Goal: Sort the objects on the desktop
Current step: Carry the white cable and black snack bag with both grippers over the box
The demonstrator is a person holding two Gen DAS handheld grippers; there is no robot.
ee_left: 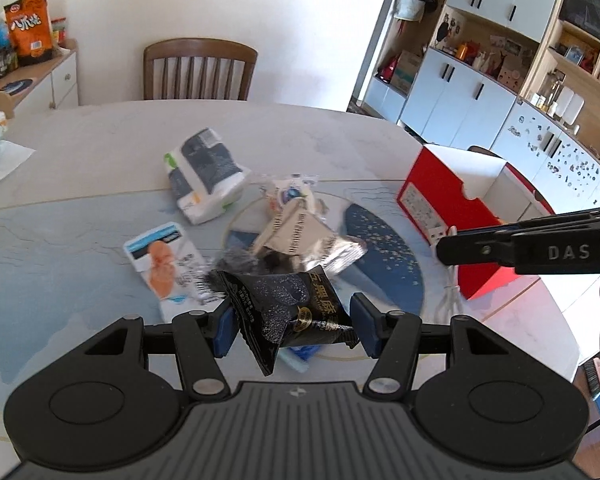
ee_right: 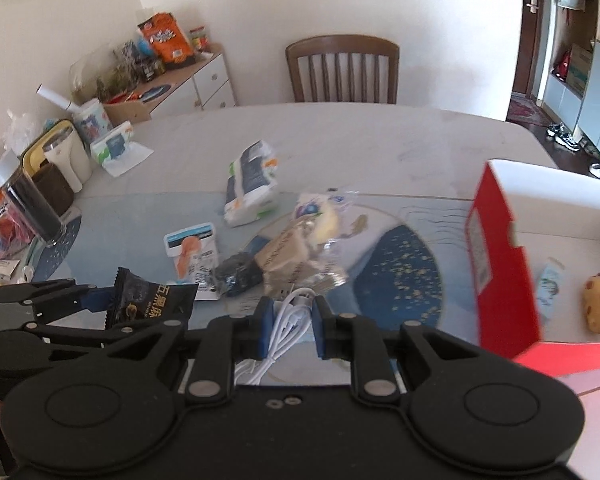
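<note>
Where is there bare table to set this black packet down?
Free: the far table between the chair and the tissue pack, and the blue circle beside the red box. The middle snack pile is crowded.

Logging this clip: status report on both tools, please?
Left tool shut on black snack packet, lifted. Right tool shut on white cable. Red box open at right, snacks inside. Wrapper pile ahead on table.
</note>
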